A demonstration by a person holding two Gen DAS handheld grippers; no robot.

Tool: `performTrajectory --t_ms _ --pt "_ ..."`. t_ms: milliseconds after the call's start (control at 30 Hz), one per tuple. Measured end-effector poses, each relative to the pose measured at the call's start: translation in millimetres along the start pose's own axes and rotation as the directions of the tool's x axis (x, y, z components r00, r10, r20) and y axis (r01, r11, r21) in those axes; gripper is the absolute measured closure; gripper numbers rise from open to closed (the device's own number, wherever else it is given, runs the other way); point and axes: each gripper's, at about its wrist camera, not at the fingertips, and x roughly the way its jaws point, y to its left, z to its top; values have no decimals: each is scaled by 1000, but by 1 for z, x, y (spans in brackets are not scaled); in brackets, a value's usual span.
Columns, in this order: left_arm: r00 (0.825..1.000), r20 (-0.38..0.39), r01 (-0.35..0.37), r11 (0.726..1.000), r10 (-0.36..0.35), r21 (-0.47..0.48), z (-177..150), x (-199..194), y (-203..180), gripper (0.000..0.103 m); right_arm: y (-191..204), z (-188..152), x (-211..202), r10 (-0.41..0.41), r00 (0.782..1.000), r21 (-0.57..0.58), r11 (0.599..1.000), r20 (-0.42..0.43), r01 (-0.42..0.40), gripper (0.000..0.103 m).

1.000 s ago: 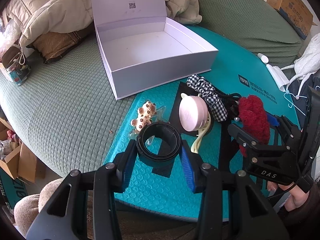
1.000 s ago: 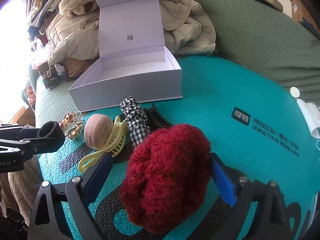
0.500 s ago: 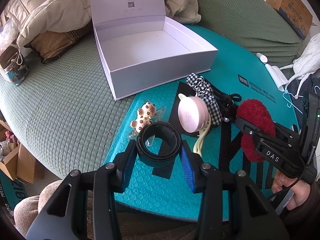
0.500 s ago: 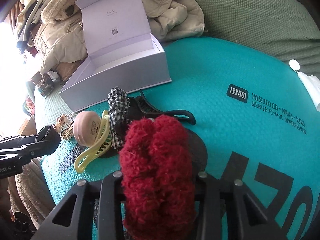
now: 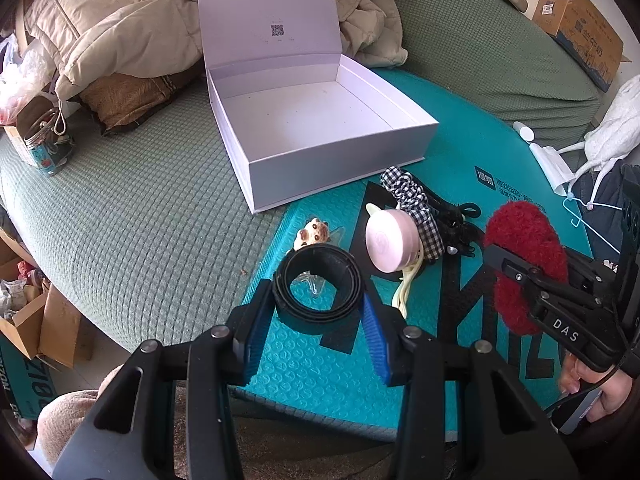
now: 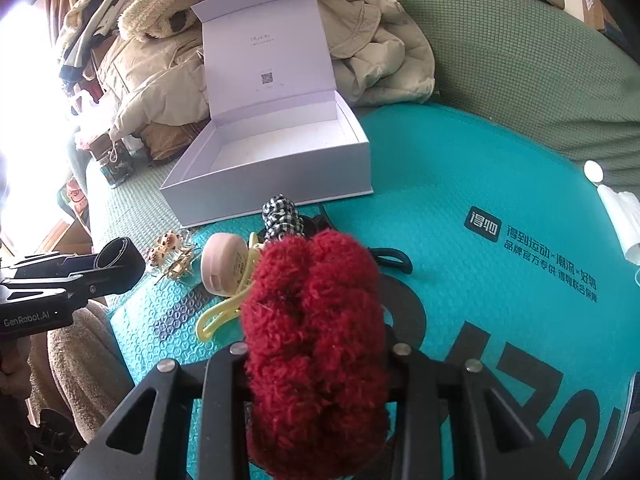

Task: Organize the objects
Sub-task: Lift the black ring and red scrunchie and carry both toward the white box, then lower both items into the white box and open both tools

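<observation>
Left wrist view: the left gripper (image 5: 318,316) has its ribbed blue pads clamped on the sides of a black coiled band (image 5: 318,292), a smooth, matte ring of wound strap held clear of the teal bubble mailer (image 5: 320,364), whose surface is dimpled plastic. From the band, a small spotted plush clip (image 5: 314,232) lies at 12 o'clock, a glossy pink round case (image 5: 393,240) at 2 o'clock, with a pale yellow claw clip (image 5: 408,292) under it and a black-and-white gingham scrunchie (image 5: 416,204) past it. The white rigid box (image 5: 332,168), rectangular with its lid standing up, sits at 12 o'clock farther off, partly on the quilted green bedcover (image 5: 140,208). At 3 o'clock the right gripper (image 5: 516,276) pinches a fuzzy red scrunchie (image 5: 528,248).

Right wrist view: the right gripper's jaws have just been closing and now squeeze the red scrunchie (image 6: 316,344), a thick, nubbly, woolly loop bulging above and below the black fingers (image 6: 404,364), lifted off the mailer (image 6: 500,184). From it, the pink case (image 6: 222,264) and yellow clip (image 6: 224,312) lie at 10 o'clock, the gingham scrunchie (image 6: 282,216) at 12, the open box (image 6: 276,184) beyond. The left gripper with the band (image 6: 120,258) is at 9 o'clock.
</observation>
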Motion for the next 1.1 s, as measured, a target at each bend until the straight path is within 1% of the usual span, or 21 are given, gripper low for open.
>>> performTrajectory --t_ms 267,467,567,800,1100 --pt "998 37 -42 998 43 -37 -1 -21 16 62 27 18 -8 65 998 -75 995 23 -63 71" --pt "995 53 -77 996 80 -52 9 -32 27 62 48 33 -9 119 992 -143 983 34 -113 71" --pt "994 63 -87 995 91 -55 17 -36 31 62 56 41 -7 142 989 -158 978 38 -135 71" --pt "991 74 -104 993 108 -54 43 -34 40 62 66 65 2 171 984 -200 967 47 -159 71" --pt "991 70 -110 993 113 -39 83 -12 51 62 76 103 24 211 976 -254 948 58 -190 71"
